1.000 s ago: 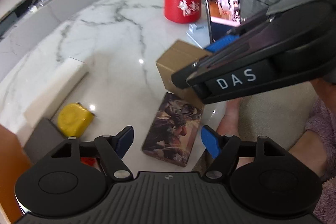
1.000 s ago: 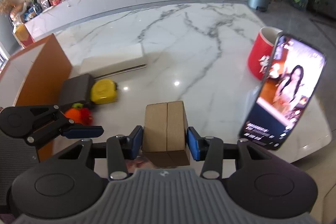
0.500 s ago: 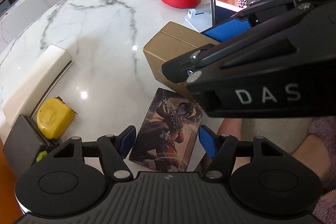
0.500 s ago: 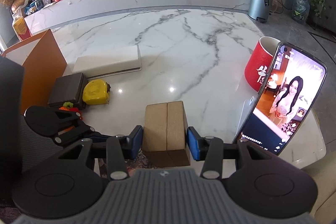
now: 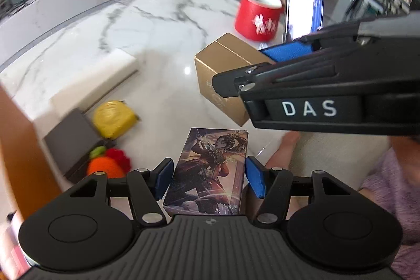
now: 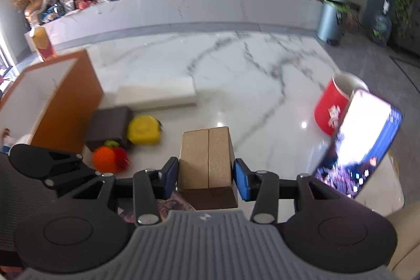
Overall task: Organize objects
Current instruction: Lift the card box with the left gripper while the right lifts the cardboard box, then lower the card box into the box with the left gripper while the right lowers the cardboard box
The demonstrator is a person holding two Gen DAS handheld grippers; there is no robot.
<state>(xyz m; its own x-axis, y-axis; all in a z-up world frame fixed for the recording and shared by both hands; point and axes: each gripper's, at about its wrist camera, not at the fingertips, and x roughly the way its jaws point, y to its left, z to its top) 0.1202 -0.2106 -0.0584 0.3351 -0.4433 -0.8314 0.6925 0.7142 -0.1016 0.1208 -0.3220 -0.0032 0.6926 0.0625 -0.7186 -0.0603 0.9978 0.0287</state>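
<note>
An illustrated card box [image 5: 210, 169] lies near the front edge of the marble table [image 5: 147, 25], between the blue pads of my left gripper [image 5: 208, 180]. Its jaws are closing; the pads stand right beside the box's long sides, with a thin gap still showing on the left. My right gripper [image 6: 206, 175] is shut on a gold cardboard carton [image 6: 207, 156] and holds it above the table. In the left wrist view that carton [image 5: 223, 75] hangs just beyond the card box, the right gripper's black fingers [image 5: 302, 85] reaching in from the right.
A red mug [image 6: 333, 106] and a propped phone [image 6: 362, 141] stand at the right. Left of the card box are a yellow tape measure [image 5: 113, 120], a dark grey box [image 5: 71, 133], an orange knitted toy [image 5: 105, 167], a flat white box [image 5: 92, 78] and an open orange-brown box [image 6: 65, 96].
My left gripper's jaws have narrowed around the card box and its view has rolled, the box now lining up with the fingers. The right gripper keeps the carton and has risen slightly.
</note>
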